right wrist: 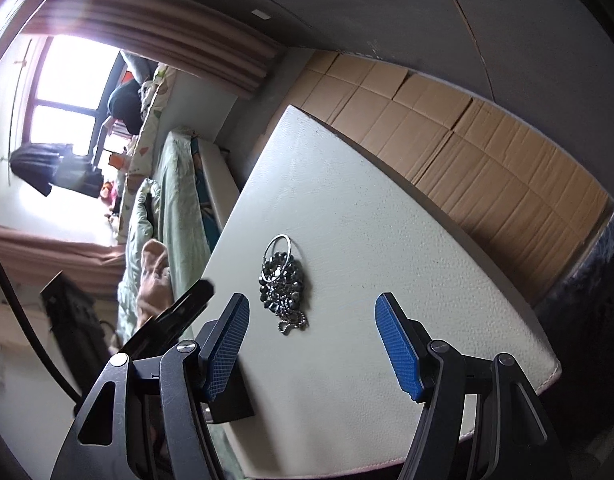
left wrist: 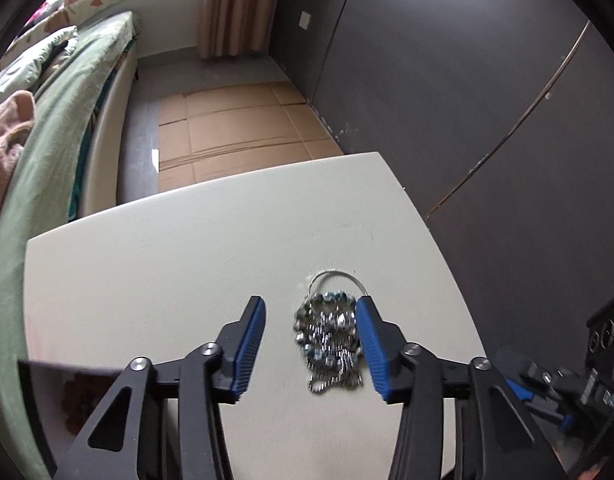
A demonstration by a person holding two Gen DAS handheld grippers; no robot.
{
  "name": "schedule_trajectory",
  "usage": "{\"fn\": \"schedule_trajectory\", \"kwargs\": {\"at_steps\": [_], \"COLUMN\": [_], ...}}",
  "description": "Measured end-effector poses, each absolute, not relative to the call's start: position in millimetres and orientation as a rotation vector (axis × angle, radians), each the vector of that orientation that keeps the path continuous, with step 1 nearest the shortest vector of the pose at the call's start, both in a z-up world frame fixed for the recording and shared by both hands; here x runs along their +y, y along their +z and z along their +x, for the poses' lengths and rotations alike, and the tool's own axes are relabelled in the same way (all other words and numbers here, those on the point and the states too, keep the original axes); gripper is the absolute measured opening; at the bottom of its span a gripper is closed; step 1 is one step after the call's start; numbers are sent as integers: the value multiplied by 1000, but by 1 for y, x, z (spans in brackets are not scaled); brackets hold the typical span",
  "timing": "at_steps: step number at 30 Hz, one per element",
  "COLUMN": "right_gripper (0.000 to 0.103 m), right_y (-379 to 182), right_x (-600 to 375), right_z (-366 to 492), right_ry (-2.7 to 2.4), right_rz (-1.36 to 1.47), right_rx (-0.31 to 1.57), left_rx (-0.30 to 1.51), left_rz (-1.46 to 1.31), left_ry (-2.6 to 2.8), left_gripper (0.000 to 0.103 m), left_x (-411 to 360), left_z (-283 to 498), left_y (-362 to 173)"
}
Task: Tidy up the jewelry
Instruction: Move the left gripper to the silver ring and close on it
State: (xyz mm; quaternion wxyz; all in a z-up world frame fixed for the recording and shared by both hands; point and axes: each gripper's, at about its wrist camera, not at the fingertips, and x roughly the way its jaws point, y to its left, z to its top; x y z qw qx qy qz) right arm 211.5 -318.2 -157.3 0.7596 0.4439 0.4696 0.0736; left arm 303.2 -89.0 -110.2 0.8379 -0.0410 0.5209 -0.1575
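The left gripper [left wrist: 311,304] hangs open over the pile of jewelry [left wrist: 331,340] on the table [left wrist: 147,280], probably to pick it up, while the right gripper [right wrist: 311,308] waits open nearby.

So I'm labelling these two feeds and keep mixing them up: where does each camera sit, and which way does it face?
Left wrist: on the left gripper, angled down at the jewelry pile between its open fingers; right gripper at frame edge.
Right wrist: on the right gripper, rolled sideways, facing the pile ahead of its open fingers.
Shared: pile, white table, bed, cardboard.
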Motion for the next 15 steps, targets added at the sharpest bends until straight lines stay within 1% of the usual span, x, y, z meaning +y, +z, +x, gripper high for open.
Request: {"fn": "schedule_trajectory", "kwargs": {"at_steps": [4,8,9,10,11,15], "right_gripper": [66,66,66,66,66,66], "right_y": [-161,-164,-165,-166,-168,-175], "right_x": [-321,-323,-325,-326,-328,-327], "right_z": [211,211,211,211,211,213], "right_ry": [167,166,158,149,144,153], "right_rz": [993,1014,1023,1031,1041,1070], "right_rx": [1033,1036,1035,1037,1041,1061], "left_rx": [1128,1166,1169,1173,1179,1170], "left_rz": [-59,-59,-57,-54,-49,-16], "left_ry": [-326,-318,-315,-312,-311,-306], "left_gripper": [40,39,37,32,30,28], "left_x": [-99,-102,-103,-104,-105,-111], "left_z": [320,332,334,336,337,337], "left_y": [-125,-143,-146,-149,-152,-157]}}
